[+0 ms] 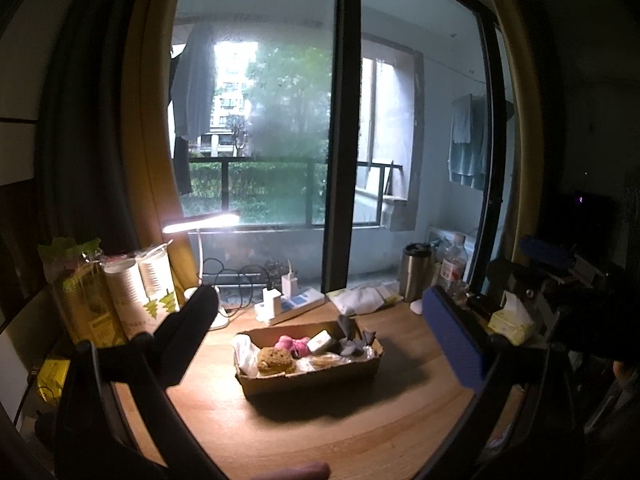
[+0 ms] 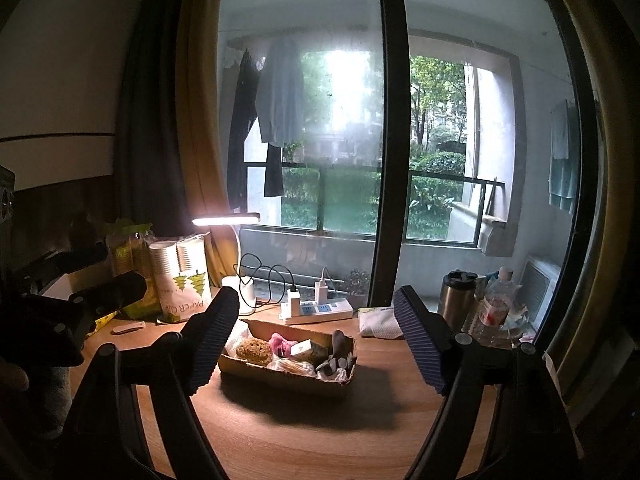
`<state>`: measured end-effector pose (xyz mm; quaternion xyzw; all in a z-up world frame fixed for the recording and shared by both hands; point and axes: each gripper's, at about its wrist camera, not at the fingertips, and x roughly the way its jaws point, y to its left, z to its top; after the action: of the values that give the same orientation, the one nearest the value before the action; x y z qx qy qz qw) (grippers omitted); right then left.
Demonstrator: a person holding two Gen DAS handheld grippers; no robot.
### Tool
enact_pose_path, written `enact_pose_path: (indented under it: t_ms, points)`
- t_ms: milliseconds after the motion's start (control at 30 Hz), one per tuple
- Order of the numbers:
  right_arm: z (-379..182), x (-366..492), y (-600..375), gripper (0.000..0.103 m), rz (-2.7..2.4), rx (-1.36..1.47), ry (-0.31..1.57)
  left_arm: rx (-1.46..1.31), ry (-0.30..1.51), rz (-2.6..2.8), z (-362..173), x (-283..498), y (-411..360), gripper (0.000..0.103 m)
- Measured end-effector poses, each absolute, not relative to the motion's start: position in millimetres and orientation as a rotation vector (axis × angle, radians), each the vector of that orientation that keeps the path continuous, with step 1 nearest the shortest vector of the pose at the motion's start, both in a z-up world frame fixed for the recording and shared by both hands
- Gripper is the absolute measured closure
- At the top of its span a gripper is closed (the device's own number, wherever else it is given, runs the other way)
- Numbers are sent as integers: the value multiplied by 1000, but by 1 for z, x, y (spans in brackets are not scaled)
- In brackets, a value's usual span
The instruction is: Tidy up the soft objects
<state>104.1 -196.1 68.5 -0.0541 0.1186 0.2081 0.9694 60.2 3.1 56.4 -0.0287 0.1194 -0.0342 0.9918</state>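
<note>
Both grippers, left and right, hang spread wide, gripping nothing. Just ahead of them the cardboard box of soft things rests on the wooden desk. Behind it, a lit lamp and big window.

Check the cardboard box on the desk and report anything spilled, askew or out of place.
Nothing stands out. The cardboard box sits flat on the desk; the brown sponge, pink item and grey pieces all lie inside it. Nothing has spilled beside it.
</note>
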Motion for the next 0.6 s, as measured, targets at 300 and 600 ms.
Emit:
enact_pose_path:
  t_ms: [300,600]
  points:
    - [68,104,-196,21,420,-110,242,-59,244,-67,57,61,3,0]
    - [64,105,-196,21,416,-109,251,-54,241,-70,57,61,1,0]
